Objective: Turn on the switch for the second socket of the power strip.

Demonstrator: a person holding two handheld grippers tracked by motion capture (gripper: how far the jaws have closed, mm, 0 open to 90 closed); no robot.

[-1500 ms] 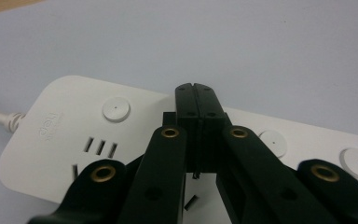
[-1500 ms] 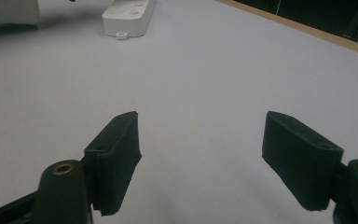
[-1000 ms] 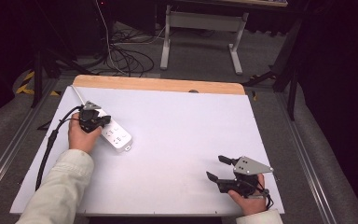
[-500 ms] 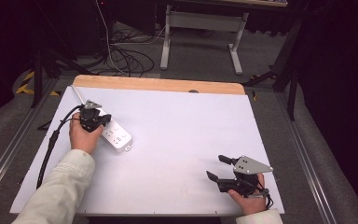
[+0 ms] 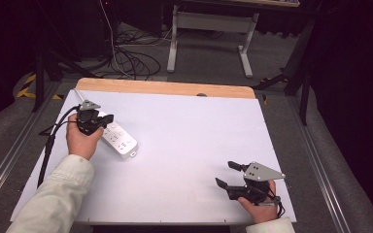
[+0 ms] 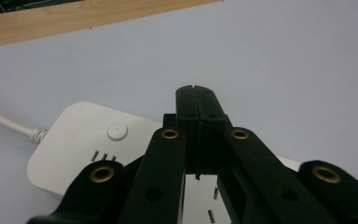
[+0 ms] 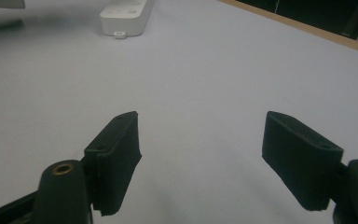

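Power strip (image 5: 118, 138), white with a row of sockets and a round button near one end, lies flat at an angle on the left part of the white table (image 5: 184, 141), its white cord (image 6: 4, 122) leading off from the button end. Left gripper (image 5: 97, 127) sits over the strip's far end, held in the person's left hand (image 5: 81, 141), a pale sleeve (image 5: 53, 201) running back to the bottom edge. In the left gripper view its jaws are pressed fully together with nothing between them, the tips above the strip just past the button (image 6: 117, 131). Right gripper (image 5: 226, 175) rests low near the table's front right corner, well apart from the strip, in the right hand (image 5: 257, 208). Its jaws stand wide apart and empty over bare tabletop.
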